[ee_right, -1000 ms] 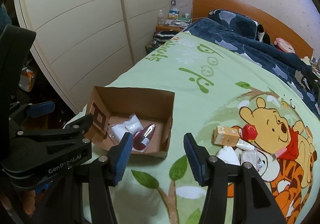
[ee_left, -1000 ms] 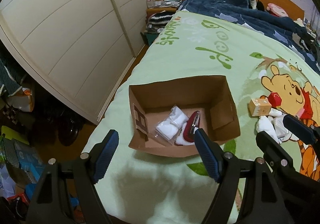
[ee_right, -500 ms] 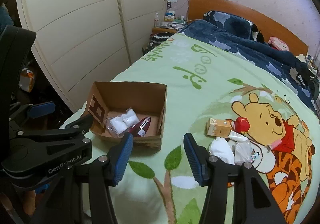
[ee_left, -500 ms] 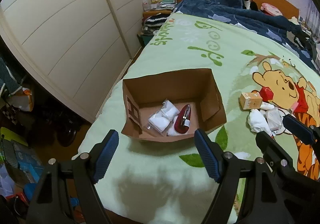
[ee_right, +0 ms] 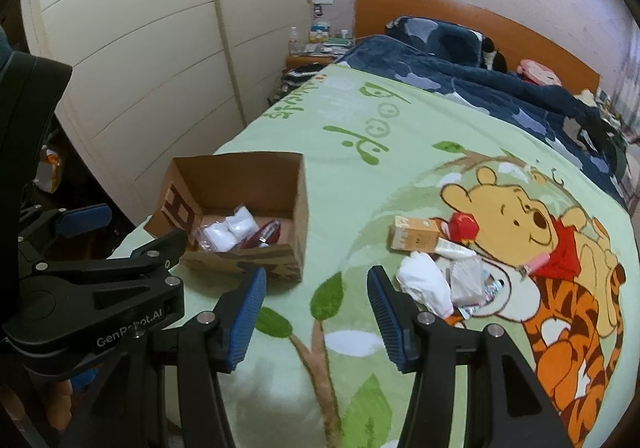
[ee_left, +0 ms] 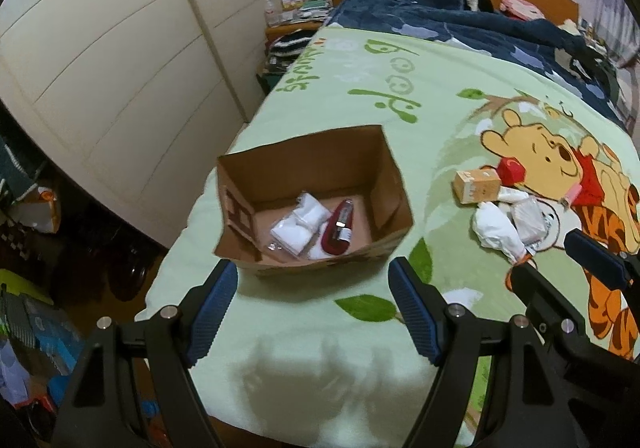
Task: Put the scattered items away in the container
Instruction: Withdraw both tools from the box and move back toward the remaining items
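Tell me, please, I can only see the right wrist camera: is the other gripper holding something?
Observer: No. The left gripper is open, its fingers wide apart with nothing between them.
Operator: What's that red thing in the box? The front wall hides part of it.
Observer: From the left wrist camera it shows whole: a dark red item with a silver band, lying flat beside the white packet on the floor of the cardboard box.
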Demonstrator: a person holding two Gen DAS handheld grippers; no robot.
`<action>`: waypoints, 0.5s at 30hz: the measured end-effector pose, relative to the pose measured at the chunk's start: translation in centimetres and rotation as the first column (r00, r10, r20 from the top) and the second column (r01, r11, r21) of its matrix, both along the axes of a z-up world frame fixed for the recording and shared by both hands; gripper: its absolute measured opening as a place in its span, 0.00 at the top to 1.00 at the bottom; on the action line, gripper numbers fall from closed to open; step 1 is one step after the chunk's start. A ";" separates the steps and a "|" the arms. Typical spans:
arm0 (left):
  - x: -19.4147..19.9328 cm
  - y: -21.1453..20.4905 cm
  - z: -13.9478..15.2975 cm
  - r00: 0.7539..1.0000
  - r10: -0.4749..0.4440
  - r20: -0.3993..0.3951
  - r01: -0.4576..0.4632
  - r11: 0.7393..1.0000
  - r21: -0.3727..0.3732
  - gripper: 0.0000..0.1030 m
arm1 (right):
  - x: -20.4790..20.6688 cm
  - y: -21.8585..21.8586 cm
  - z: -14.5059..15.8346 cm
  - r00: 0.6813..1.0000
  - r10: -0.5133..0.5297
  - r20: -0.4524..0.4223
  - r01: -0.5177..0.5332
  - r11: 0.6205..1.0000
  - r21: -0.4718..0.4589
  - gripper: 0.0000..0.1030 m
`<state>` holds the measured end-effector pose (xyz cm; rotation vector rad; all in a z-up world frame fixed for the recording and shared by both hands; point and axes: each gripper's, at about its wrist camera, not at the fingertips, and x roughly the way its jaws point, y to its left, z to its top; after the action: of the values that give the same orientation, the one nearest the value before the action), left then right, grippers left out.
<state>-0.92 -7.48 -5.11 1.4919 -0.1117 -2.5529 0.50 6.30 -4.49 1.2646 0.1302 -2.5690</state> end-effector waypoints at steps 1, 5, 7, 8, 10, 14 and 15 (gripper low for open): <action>-0.1 0.6 -0.2 1.000 -0.013 0.005 0.013 1.000 0.002 0.23 | 0.1 0.5 -0.2 1.000 -0.012 0.004 0.012 1.000 0.001 0.48; -0.2 3.3 -1.0 0.997 -0.073 0.021 0.073 0.997 0.009 0.23 | 0.6 3.0 -0.9 0.997 -0.071 0.022 0.071 0.997 0.008 0.48; -0.2 4.8 -1.4 0.994 -0.104 0.028 0.104 0.994 0.012 0.23 | 0.9 4.4 -1.3 0.994 -0.100 0.031 0.100 0.995 0.011 0.48; -0.3 5.6 -1.6 0.992 -0.121 0.032 0.121 0.993 0.013 0.23 | 1.0 5.2 -1.5 0.993 -0.115 0.037 0.115 0.993 0.013 0.48; -0.3 7.2 -2.0 0.988 -0.152 0.041 0.152 0.988 0.014 0.23 | 1.3 6.8 -2.0 0.988 -0.147 0.048 0.146 0.989 0.018 0.48; -0.3 10.5 -2.8 0.975 -0.217 0.057 0.216 0.976 0.027 0.23 | 1.8 9.6 -2.8 0.977 -0.205 0.063 0.204 0.979 0.025 0.48; -0.4 11.3 -3.0 0.971 -0.233 0.062 0.231 0.972 0.034 0.23 | 1.9 10.4 -3.0 0.973 -0.223 0.067 0.221 0.975 0.028 0.48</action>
<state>-1.28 3.82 -8.14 1.6625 -0.2783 -2.6935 2.41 16.69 -7.48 1.4491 0.0001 -2.7102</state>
